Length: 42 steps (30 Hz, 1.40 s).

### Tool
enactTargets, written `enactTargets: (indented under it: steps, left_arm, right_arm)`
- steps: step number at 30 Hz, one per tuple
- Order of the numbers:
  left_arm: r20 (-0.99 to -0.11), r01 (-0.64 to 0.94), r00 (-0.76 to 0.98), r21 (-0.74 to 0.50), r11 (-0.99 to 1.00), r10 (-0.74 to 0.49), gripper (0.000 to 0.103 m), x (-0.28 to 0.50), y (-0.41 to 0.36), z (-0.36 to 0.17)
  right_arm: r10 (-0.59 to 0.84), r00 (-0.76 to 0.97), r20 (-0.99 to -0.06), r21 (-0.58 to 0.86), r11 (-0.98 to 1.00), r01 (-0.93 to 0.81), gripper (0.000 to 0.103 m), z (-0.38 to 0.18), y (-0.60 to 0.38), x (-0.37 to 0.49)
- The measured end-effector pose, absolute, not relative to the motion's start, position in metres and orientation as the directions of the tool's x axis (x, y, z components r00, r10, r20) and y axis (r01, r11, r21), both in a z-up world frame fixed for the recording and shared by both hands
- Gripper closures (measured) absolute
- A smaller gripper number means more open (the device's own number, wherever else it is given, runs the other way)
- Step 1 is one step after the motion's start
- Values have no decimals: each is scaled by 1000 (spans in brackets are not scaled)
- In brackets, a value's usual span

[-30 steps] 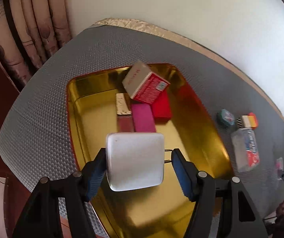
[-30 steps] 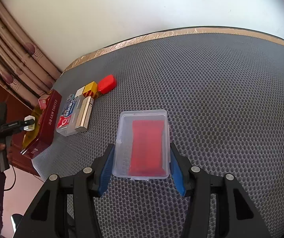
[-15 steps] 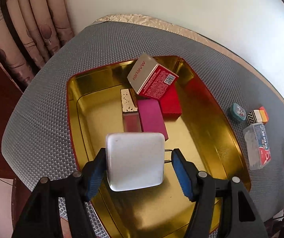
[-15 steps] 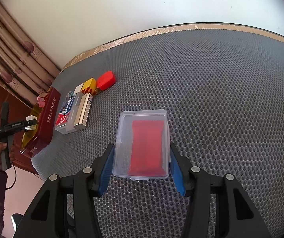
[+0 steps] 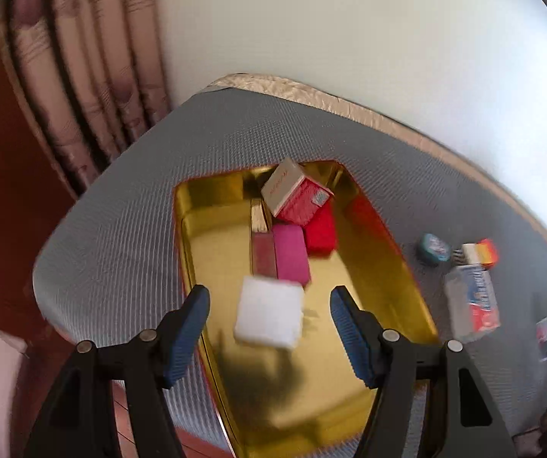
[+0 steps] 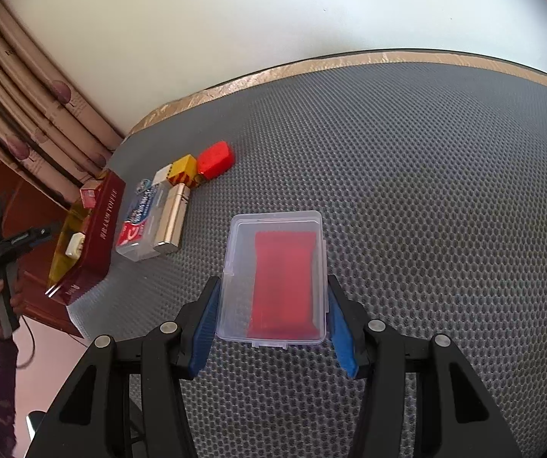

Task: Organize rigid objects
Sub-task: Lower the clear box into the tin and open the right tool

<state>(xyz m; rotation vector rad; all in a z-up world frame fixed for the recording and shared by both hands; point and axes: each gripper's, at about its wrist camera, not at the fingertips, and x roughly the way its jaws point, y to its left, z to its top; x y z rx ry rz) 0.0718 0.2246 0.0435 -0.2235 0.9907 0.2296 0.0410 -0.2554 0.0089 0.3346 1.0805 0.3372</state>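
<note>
1. Gold lining is showing only in the left wrist view: the tin is sitting on the grey worktop, holding a white block and small boxes.
2. Left gripper is standing wide, its pads clear of the block.
3. Right gripper is clamping a clear case above the worktop, long axis pointing away, seen only in the right view.

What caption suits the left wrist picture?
Open left gripper above a white charger lying loose in the gold tin beside small boxes.
</note>
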Motion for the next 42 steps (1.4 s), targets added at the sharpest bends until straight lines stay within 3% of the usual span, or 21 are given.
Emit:
enactTargets:
  steps: [7, 17, 26, 34, 42]
  left_arm:
    - [-796, -376, 605, -260, 889, 23, 36, -14, 208, 48]
    - [-762, -453, 610, -108, 885, 219, 35, -70, 194, 50]
    - [-812, -518, 549, -145, 843, 198, 35, -75, 225, 23]
    - [-832, -545, 508, -109, 831, 224, 35, -72, 233, 19]
    - [-836, -531, 500, -90, 842, 227, 35, -67, 232, 18]
  right_arm:
    - [463, 422, -780, 453, 882, -129, 54, 18, -243, 43]
    - [567, 396, -722, 477, 823, -309, 54, 75, -163, 66]
    - [713, 204, -671, 530, 653, -541, 54, 111, 19, 105]
    - [673, 76, -736, 507, 622, -596, 54, 84, 161, 144]
    - [593, 70, -802, 454, 681, -575, 54, 46, 215, 169]
